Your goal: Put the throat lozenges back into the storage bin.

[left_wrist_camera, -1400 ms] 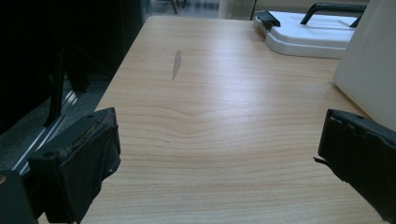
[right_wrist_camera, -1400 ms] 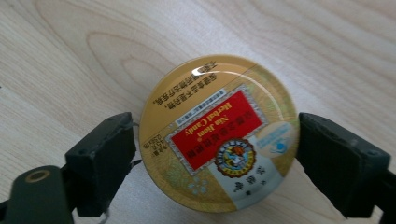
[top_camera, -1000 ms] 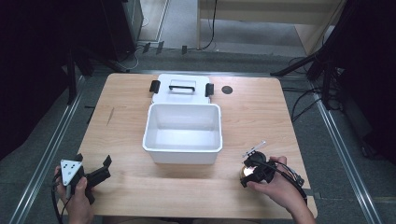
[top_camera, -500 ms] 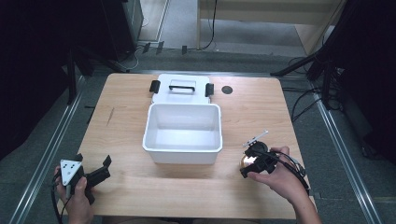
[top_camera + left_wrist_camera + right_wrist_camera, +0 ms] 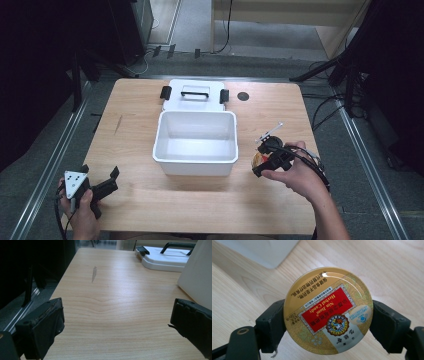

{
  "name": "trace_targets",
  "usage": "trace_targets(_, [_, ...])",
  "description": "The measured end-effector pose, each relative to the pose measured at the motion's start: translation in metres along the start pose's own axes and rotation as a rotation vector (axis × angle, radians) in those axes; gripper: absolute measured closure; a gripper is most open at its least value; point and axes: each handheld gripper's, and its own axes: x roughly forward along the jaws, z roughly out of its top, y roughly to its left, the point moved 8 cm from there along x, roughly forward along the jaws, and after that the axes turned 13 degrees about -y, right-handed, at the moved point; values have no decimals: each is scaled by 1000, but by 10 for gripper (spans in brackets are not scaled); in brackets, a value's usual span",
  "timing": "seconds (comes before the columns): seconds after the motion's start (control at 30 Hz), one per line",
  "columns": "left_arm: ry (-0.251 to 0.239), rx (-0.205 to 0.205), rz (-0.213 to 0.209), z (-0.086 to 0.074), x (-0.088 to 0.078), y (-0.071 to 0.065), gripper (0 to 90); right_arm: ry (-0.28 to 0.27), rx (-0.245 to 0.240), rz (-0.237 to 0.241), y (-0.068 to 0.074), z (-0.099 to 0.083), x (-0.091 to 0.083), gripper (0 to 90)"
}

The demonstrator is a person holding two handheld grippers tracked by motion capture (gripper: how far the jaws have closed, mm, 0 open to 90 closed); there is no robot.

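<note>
The right gripper (image 5: 262,162) is clamped on a round gold candy tin with a red label (image 5: 328,310) — its jaws press the tin's rim from both sides, and in the high view it sits just beside the right wall of the open white plastic box (image 5: 196,141), low over the light wooden table (image 5: 140,207). The box's white lid with a black handle (image 5: 194,95) lies flat behind it. The left gripper (image 5: 102,186) rests near the table's front-left corner, jaws spread wide and empty. The step in hand looks like carrying the tin; next — probably — it must be lifted over the box wall and released inside.
</note>
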Motion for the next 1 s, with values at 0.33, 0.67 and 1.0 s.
trace_targets(0.33, [3, 0, -4, 0, 0, 0, 0, -28, -28, -11, -4, 28, -14, 202])
trace_targets(0.67, [5, 2, -6, 0, 0, 0, 0, -60, -81, -8, -4, 57, -23, 202])
trace_targets(1.0, [8, 4, -8, 0, 1, 0, 0, -85, -131, -5, 6, 82, -25, 202])
